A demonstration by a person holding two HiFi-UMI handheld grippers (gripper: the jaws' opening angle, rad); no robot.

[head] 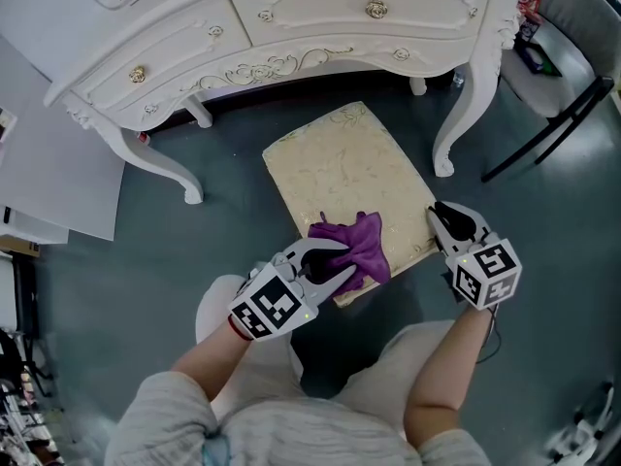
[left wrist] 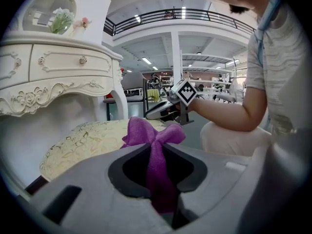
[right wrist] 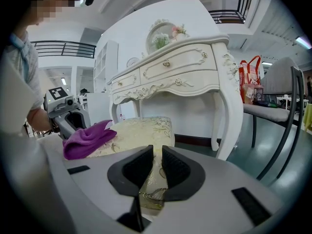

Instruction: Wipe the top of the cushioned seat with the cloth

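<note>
left tongs [left wrist: 156, 149]: cloth [left wrist: 142, 130]; right tongs [right wrist: 157, 152]: seat [right wrist: 141, 129]

My left tool [head: 333, 260] and right tool [head: 441, 216] are grey, black-lined inside, each bearing 1 black-and-white marker cube [head: 277, 304]; my sleeves [head: 160, 404] are pale grey.

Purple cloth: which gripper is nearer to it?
Left. The left gripper is shut on the cloth; the right gripper pinches the seat's right edge, apart from it.

purple cloth [head: 357, 244] bunched on near edge of cushioned seat [head: 340, 158], one end clamped in left gripper [head: 328, 262]; seat squarish, cream with gold pattern, top flat, slightly rotated
</note>
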